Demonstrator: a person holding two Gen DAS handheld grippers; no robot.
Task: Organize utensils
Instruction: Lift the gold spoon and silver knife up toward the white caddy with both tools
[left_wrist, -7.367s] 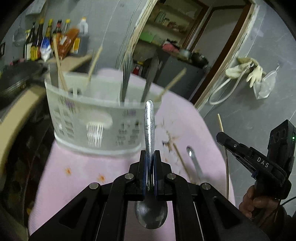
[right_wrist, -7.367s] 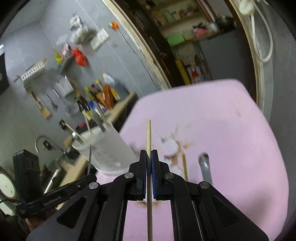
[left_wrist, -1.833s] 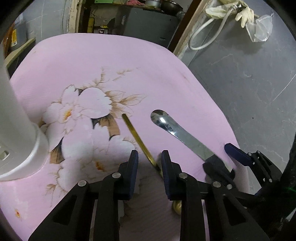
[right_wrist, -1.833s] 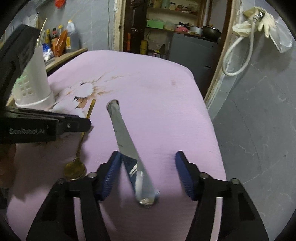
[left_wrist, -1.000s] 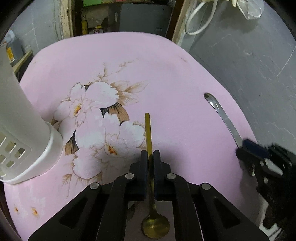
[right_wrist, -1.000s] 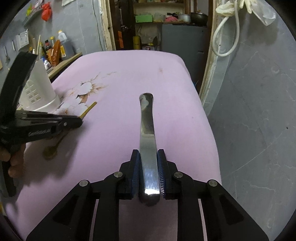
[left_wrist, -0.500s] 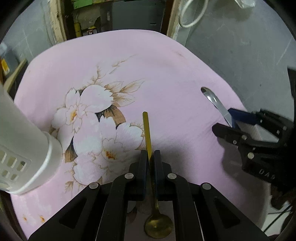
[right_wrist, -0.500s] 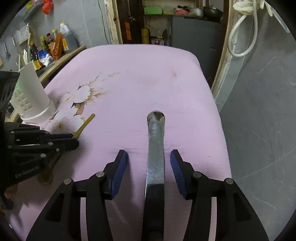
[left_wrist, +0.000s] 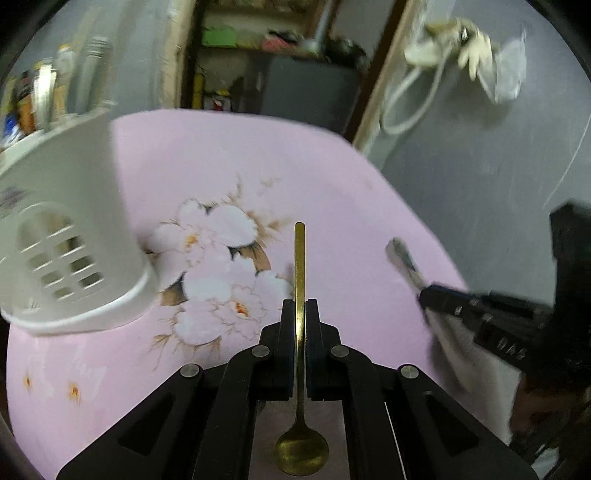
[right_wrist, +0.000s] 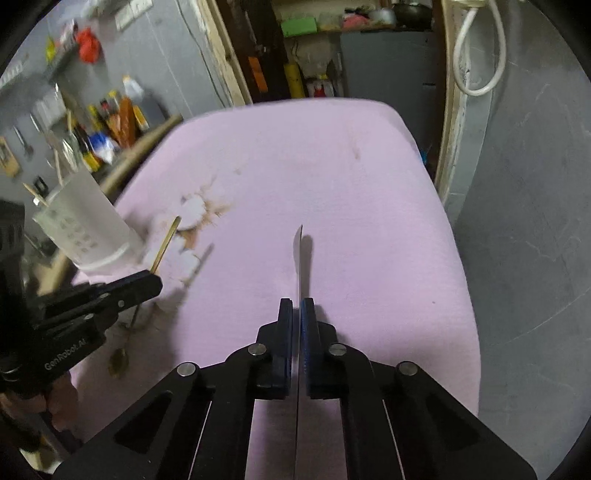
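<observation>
Here the left gripper (left_wrist: 300, 314) pinches a gold spoon (left_wrist: 300, 387) — handle forward, bowl hanging beneath — above the pink floral bench (left_wrist: 229, 177). The right gripper (right_wrist: 296, 314), jaws just closed, clamps a steel utensil (right_wrist: 299, 258) edge-on, its other end hidden. Blurred white utensil holder (left_wrist: 70, 236) stands left.

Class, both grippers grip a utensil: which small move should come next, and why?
Probably carry the gold spoon to the white utensil holder. The left gripper is shut on its handle, and the holder stands close at its left; the right gripper clamps the steel spoon farther off.
</observation>
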